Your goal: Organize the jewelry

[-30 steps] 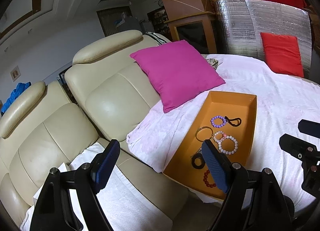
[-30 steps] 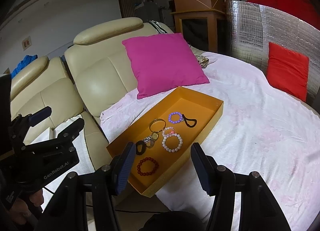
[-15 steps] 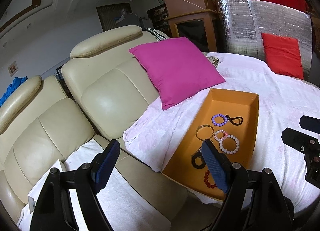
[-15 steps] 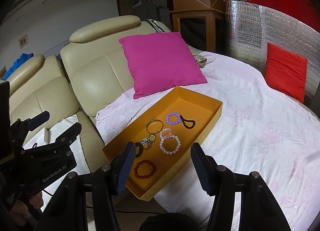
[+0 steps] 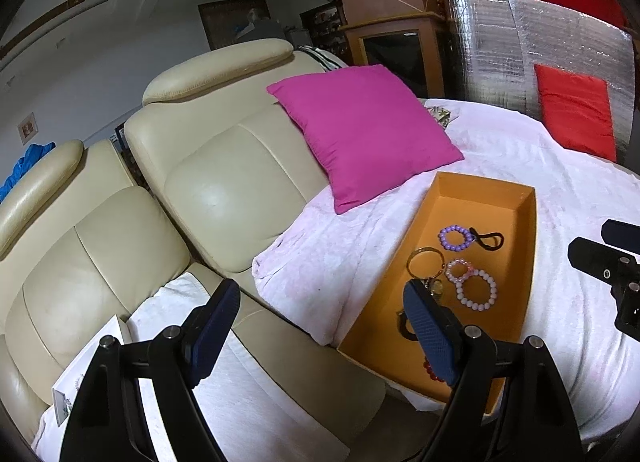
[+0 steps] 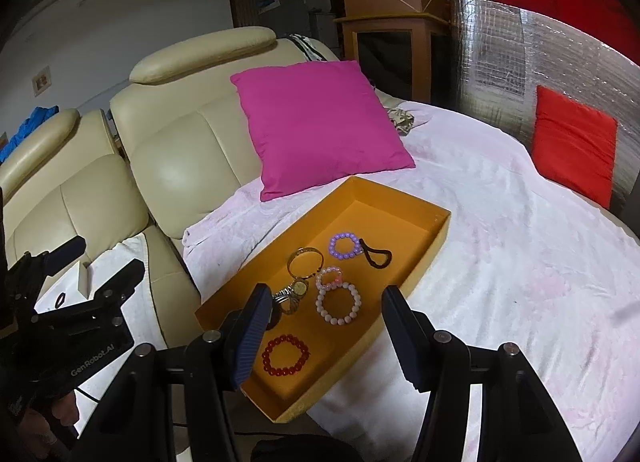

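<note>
A: Where do we find the jewelry?

B: In the orange tray (image 6: 436, 234), just ahead of our right gripper (image 6: 324, 330). The white bead bracelet (image 6: 338, 304) lies between and just beyond its fingers, the red bead bracelet (image 6: 285, 355) close beside the left finger (image 6: 252, 338), the watch (image 6: 294, 292) by that finger's tip. Farther out lie the gold bangle (image 6: 306, 262), the small pink bracelet (image 6: 330, 277), the purple bracelet (image 6: 345, 246) and the black hair tie (image 6: 376, 256).

A: And our fingers?

B: The right pair stands apart with nothing between them. The left gripper (image 5: 320, 326) is spread wide, also empty; its right finger (image 5: 430, 336) hangs over the tray's near end, its left finger (image 5: 212, 332) over the cream sofa (image 5: 224, 182).

A: What carries the tray?

B: A white cloth (image 6: 520, 262) over a round surface, with the pink cushion (image 6: 320, 122) beyond the tray and a red cushion (image 6: 572, 142) far to the right.
</note>
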`<state>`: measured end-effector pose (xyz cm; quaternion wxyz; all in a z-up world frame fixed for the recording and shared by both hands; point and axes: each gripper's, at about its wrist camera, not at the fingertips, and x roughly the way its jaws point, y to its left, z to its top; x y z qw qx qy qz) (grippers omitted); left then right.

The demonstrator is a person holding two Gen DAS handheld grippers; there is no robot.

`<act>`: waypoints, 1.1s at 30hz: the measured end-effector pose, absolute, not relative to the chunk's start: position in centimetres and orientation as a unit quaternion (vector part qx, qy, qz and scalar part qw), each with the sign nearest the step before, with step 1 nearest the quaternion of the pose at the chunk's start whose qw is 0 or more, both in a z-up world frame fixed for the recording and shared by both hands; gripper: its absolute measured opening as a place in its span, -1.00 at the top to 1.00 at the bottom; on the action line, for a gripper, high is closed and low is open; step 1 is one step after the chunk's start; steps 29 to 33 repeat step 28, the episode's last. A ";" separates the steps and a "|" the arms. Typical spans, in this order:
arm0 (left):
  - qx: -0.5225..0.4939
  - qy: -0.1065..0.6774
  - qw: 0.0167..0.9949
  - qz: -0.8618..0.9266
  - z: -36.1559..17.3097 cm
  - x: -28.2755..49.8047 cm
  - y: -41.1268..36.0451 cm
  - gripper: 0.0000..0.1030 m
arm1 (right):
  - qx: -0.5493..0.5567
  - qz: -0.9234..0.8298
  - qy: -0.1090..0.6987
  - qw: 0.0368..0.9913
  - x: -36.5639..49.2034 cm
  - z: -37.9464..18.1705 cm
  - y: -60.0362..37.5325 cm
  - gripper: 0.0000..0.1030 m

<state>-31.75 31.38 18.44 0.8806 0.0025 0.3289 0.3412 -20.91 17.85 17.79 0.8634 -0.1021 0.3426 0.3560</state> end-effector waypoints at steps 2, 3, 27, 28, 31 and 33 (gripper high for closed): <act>0.001 0.331 0.879 0.342 18.2 -31.6 31.8 -0.63 | -0.105 0.358 0.346 0.861 -20.8 17.4 18.3 -0.19; 0.000 0.334 0.878 0.343 18.1 -31.5 32.0 -0.63 | -0.106 0.359 0.347 0.860 -20.7 17.3 18.6 -0.19; 0.024 0.352 0.862 0.363 16.9 -28.1 31.7 -0.63 | -0.092 0.373 0.365 0.848 -17.1 14.7 18.9 -0.19; 0.028 0.352 0.864 0.359 17.0 -27.7 31.2 -0.63 | -0.084 0.371 0.364 0.850 -16.8 14.7 18.3 -0.19; 0.028 0.352 0.864 0.359 17.0 -27.7 31.2 -0.63 | -0.084 0.371 0.364 0.850 -16.8 14.7 18.3 -0.19; 0.028 0.352 0.864 0.359 17.0 -27.7 31.2 -0.63 | -0.084 0.371 0.364 0.850 -16.8 14.7 18.3 -0.19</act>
